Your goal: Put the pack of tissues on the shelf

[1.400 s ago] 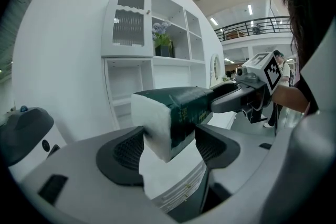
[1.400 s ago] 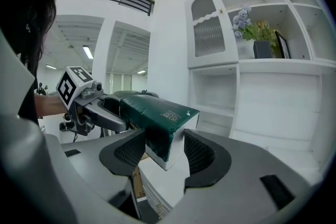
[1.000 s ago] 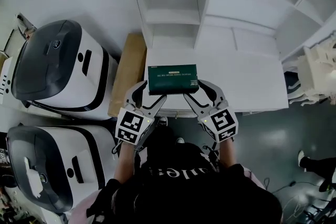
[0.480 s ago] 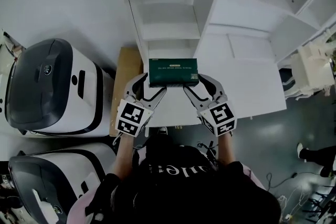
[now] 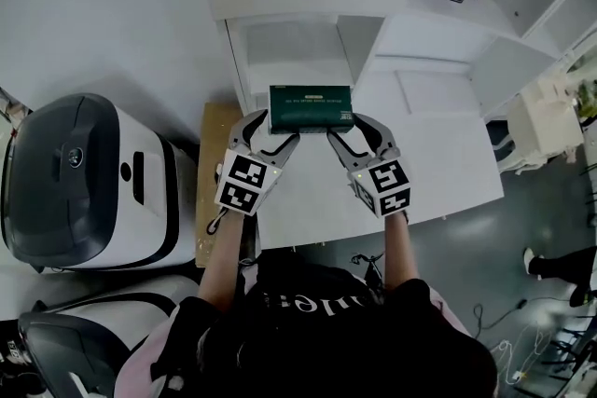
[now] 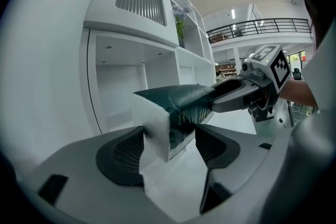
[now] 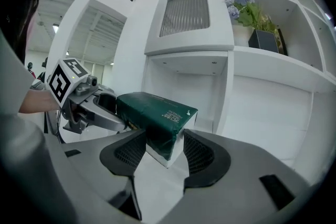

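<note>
head view, centre of frame: i hold a dark green, plastic-wrapped rectangular pack of tissues (image 5: 311, 108) level between both tools. my left gripper (image 5: 272, 130) pinches its left end and my right gripper (image 5: 354, 130) its right end. each pair of jaws is closed on the pack, so it sits flat and square to the opening. the pack hangs in the air just in front of the white shelf unit's open compartment (image 5: 298, 40), upper centre, and is not yet inside.
</note>
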Motion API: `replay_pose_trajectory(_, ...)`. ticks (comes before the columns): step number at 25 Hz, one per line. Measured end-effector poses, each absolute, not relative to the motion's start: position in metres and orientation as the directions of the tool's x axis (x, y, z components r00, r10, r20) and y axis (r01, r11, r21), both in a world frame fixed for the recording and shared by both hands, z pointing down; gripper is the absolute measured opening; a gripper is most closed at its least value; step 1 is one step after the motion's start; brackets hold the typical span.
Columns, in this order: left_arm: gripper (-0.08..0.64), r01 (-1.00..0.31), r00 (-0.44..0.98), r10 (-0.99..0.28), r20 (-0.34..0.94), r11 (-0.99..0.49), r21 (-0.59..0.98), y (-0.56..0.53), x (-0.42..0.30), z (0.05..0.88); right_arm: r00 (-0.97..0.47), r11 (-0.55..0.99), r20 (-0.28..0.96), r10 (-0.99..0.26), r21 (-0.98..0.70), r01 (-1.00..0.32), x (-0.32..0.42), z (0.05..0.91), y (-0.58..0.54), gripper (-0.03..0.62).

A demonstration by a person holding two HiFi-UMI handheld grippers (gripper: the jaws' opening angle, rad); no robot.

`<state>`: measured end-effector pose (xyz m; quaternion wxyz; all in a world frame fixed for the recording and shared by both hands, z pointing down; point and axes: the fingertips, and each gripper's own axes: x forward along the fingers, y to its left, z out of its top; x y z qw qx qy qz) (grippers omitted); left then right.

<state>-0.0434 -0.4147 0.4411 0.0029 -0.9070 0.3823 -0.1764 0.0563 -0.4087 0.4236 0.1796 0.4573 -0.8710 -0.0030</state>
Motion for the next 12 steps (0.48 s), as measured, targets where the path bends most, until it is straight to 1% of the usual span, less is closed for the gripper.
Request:
replay_pose_trajectory(5, 0.302, -0.703, 0.642, -0.697, 0.320, -0.702, -0.117, -0.453, -0.038, 0.444, -0.476, 0.541, 0.307, -0.824, 0.174, -0.823, 0.061, 0.426, -0.447, 0.244)
replay_pose_trajectory(12, 0.302, -0.755, 0.594, -0.731, 0.335, -0.651, -0.080, -0.488, -0.037, 0.454, -0.422, 0.487, 0.316, -0.850, 0.161, -0.859, 0.063, 0.436, -0.488, 0.233)
